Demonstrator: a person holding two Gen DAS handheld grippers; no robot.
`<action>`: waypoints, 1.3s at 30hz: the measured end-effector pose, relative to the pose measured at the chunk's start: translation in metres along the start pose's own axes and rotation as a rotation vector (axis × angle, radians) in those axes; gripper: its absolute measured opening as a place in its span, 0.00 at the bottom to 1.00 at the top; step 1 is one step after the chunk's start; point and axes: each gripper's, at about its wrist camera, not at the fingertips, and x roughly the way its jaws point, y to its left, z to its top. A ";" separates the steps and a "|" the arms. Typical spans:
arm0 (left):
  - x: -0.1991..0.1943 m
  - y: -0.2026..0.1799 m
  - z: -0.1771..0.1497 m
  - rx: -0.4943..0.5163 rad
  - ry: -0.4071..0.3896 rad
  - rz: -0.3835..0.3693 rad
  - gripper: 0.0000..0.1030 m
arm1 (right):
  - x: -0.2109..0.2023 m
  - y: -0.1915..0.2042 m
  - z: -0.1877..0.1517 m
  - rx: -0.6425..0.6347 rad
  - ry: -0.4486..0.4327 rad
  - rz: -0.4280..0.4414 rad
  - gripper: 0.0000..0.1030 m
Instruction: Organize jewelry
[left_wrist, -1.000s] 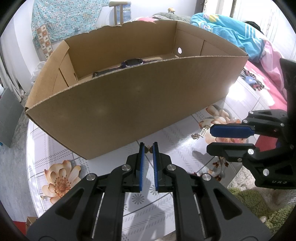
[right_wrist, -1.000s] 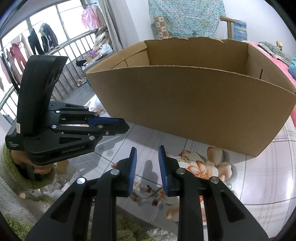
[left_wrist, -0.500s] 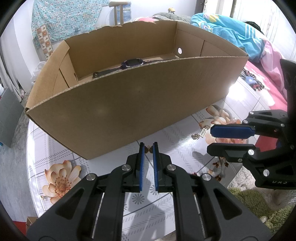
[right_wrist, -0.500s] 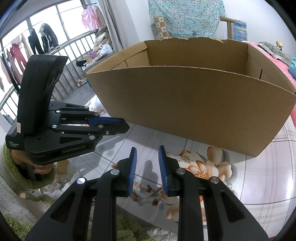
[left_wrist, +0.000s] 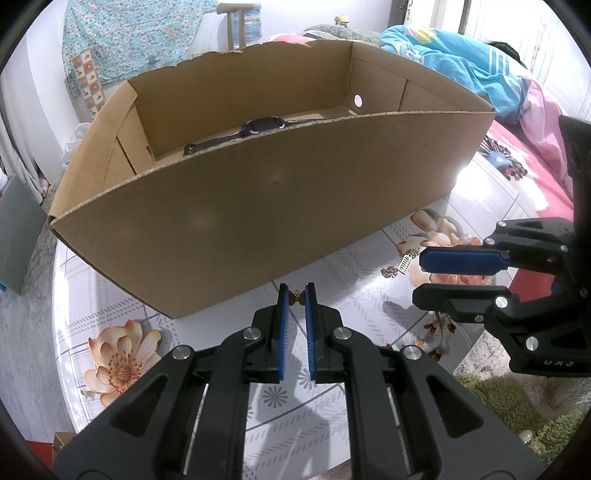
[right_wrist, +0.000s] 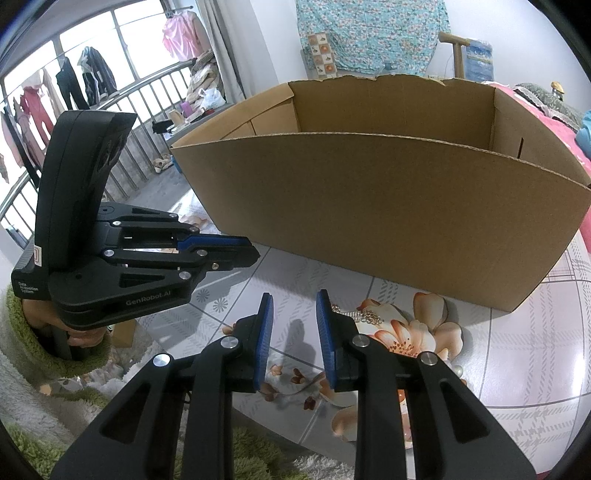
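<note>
Bedroom clutter framed it all: hanging laundry by the window, a bed piled with blue and pink bedding. Everything was placed against the cardboard box (left_wrist: 258, 221), the biggest thing on the floral worktop (left_wrist: 207, 325). Inside the box, a dark watch (left_wrist: 258, 127) lay on its floor by the far wall, so one piece looked already put away.

In front of the box's near wall hovered the left hand-held gripper (left_wrist: 294, 295), its jaws drawn narrow on a tiny butterfly charm (left_wrist: 296, 297) sitting right between the blue tips. It looked pinched there, though whether it was lifted clear of the worktop could not be told. Off to the right of that wall, the right hand-held gripper (right_wrist: 293, 314) stood part-open with nothing between its pads.

Just beside its right finger, in front of the box, lay a small sparkly earring piece with fine chain links (right_wrist: 364, 317), loose on a printed flower. A pearl-like bead (right_wrist: 459, 369) sat nearer the worktop's edge.

These pieces would likely handle as feather-light, thin and slippery, quick to skid on the glossy surface. The charm's wings looked the best hold, flat between the pads; the chain piece probably wants taking at its solid bar, not the limp links.
</note>
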 end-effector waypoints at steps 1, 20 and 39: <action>0.000 0.001 0.000 0.000 0.000 0.000 0.07 | 0.000 0.000 0.000 0.001 0.000 0.001 0.23; 0.000 0.000 0.000 -0.002 0.002 0.002 0.07 | -0.002 -0.002 0.000 0.023 -0.002 0.021 0.24; 0.002 0.011 -0.004 -0.036 -0.007 -0.030 0.07 | 0.020 0.003 0.012 0.043 0.036 -0.046 0.24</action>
